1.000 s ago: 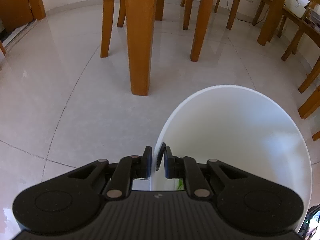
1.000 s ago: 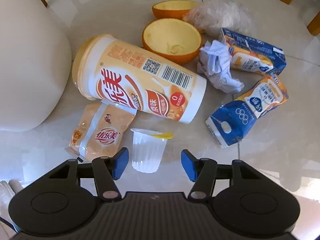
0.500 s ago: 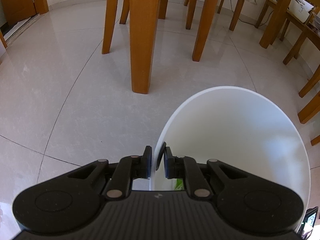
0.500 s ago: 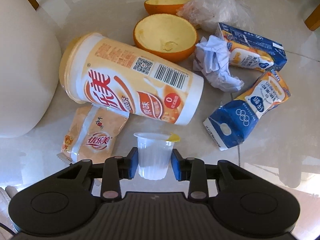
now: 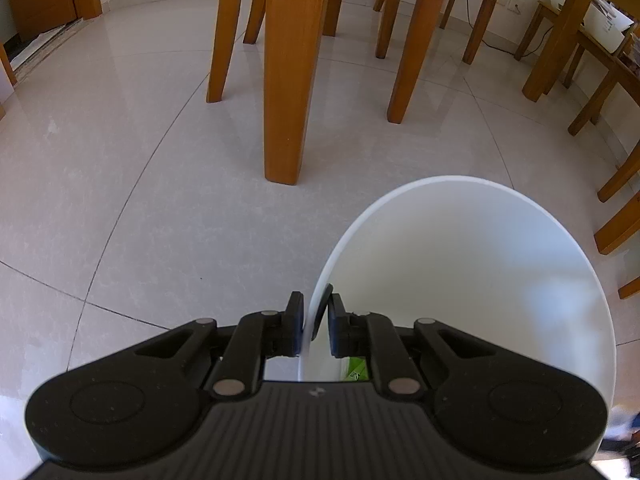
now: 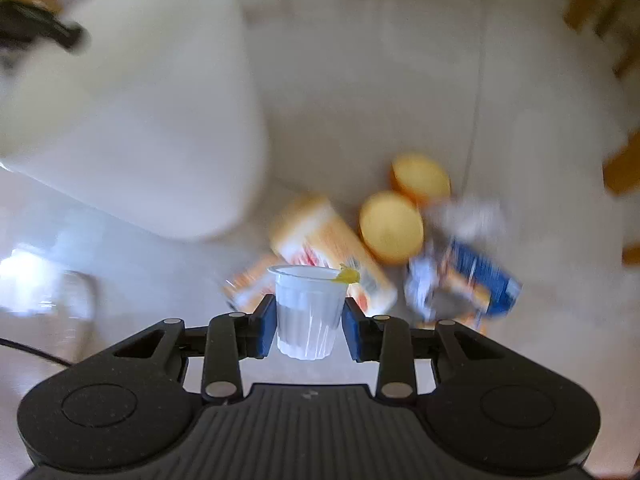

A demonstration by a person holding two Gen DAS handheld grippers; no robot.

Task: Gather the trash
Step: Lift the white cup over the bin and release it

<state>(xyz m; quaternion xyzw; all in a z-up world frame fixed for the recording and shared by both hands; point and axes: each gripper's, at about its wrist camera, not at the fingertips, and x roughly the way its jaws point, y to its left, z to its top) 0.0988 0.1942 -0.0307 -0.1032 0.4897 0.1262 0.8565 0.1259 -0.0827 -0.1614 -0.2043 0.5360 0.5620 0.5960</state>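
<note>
My right gripper (image 6: 309,322) is shut on a small clear plastic cup (image 6: 307,308) with a yellow lid scrap, held above the floor. Below it, blurred, lie a big orange-and-white drink cup (image 6: 332,248), an orange sachet (image 6: 248,288), two orange peel halves (image 6: 392,226), crumpled paper (image 6: 420,284) and blue cartons (image 6: 486,276). The white bin (image 6: 140,120) stands to the left. In the left wrist view my left gripper (image 5: 310,326) is shut on the white bin's rim (image 5: 316,292); something green (image 5: 356,370) shows inside the bin.
Wooden table and chair legs (image 5: 284,80) stand on the glossy tiled floor ahead of the bin. More wooden furniture (image 5: 580,40) lines the right side. A crinkled clear wrapper (image 6: 64,296) lies on the floor at the left in the right wrist view.
My right gripper closed on the small clear cup and lifted it well above the trash pile, swinging toward the bin. The left gripper kept its hold on the bin rim, tilting slightly.
</note>
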